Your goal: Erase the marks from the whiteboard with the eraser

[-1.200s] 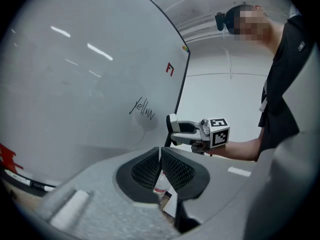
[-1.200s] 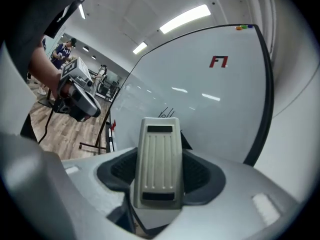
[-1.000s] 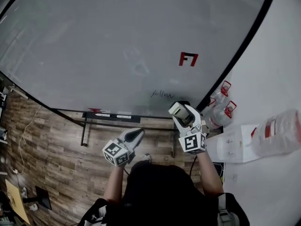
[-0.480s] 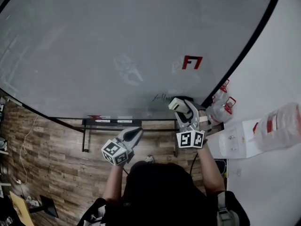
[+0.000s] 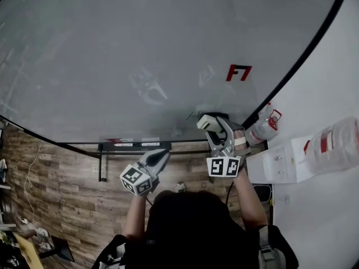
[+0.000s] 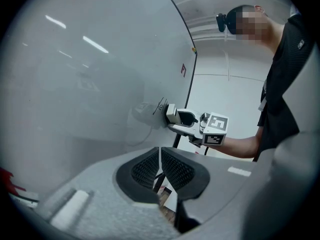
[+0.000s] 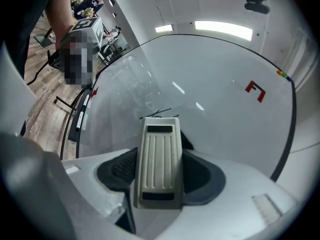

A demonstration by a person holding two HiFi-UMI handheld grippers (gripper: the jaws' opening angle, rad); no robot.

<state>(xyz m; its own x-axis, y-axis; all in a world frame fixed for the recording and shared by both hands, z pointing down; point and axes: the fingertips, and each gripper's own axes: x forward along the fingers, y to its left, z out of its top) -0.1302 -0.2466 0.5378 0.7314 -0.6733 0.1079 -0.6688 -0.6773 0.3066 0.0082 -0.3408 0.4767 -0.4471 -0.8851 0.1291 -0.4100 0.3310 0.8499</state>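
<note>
**Operator:** Since a second ago my right gripper [image 5: 217, 132] has carried the eraser [image 5: 208, 122] forward over the black scribble [image 7: 159, 113] low on the whiteboard [image 5: 140, 49]. Only stroke ends show past its far edge.

**Monitor:** Grip?

**Operator:** Its jaws are clamped on the eraser's sides. My left gripper [image 6: 160, 169] hangs near and left, jaws together on nothing.

**Monitor:** Which step?

**Operator:** Wiping is just starting, I judge. Next I need flat pressure and side-to-side strokes across the scribble, then a look at the red F-shaped mark [image 5: 238, 72] to the right.
</note>
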